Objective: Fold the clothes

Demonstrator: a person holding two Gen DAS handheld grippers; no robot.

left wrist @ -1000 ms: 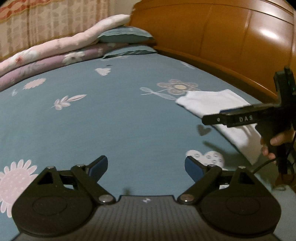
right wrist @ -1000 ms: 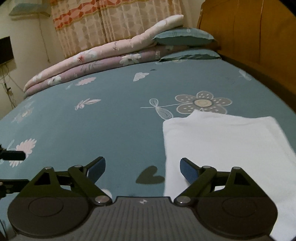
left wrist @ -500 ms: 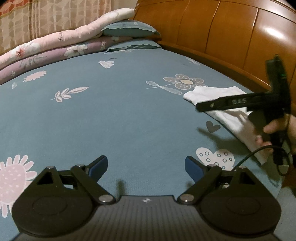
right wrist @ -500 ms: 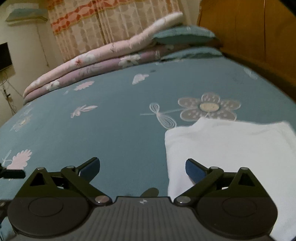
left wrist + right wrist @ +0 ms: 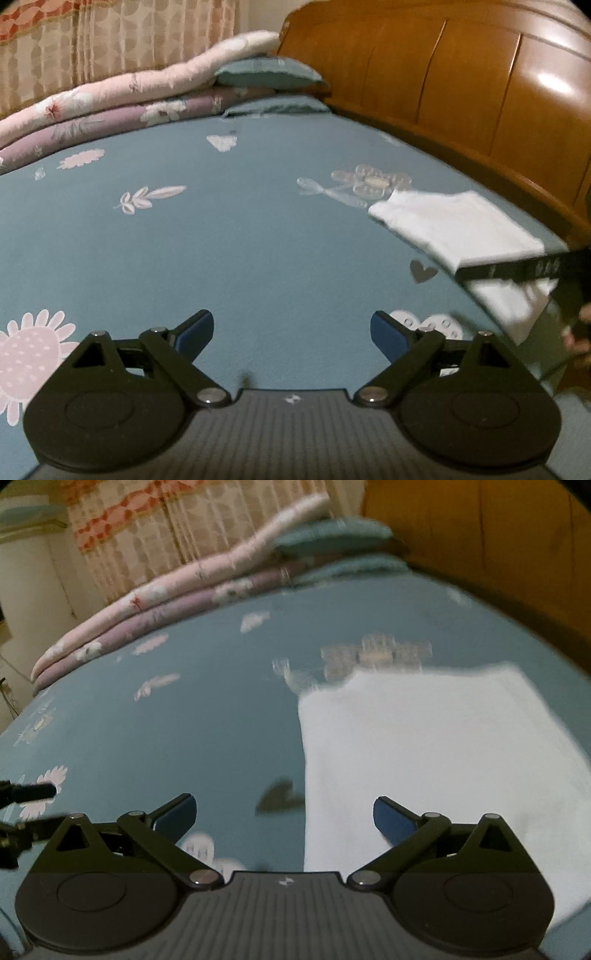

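From the left wrist view, the left gripper [image 5: 291,332] has its black fingers spread wide with blue pads, and nothing sits between them. Below it is the soft blue bedsheet [image 5: 229,251] with pale flowers and hearts printed on it. The white folded cloth [image 5: 454,229] lies flat near the shiny wooden headboard [image 5: 461,96], off to the right. A black bar of the other gripper crosses the cloth's near corner, and part of a hand [image 5: 580,332] shows at the edge. Rolled pink and purple quilts [image 5: 110,103] and blue pillows [image 5: 266,74] lie at the back. Since a second ago, that black bar has dropped lower over the cloth.

From the right wrist view, the right gripper [image 5: 282,814] is spread wide and empty. The cloth [image 5: 443,760] is a smooth white rectangle, under the right finger. The picture is blurry. The fingers now stand wider than a second ago.
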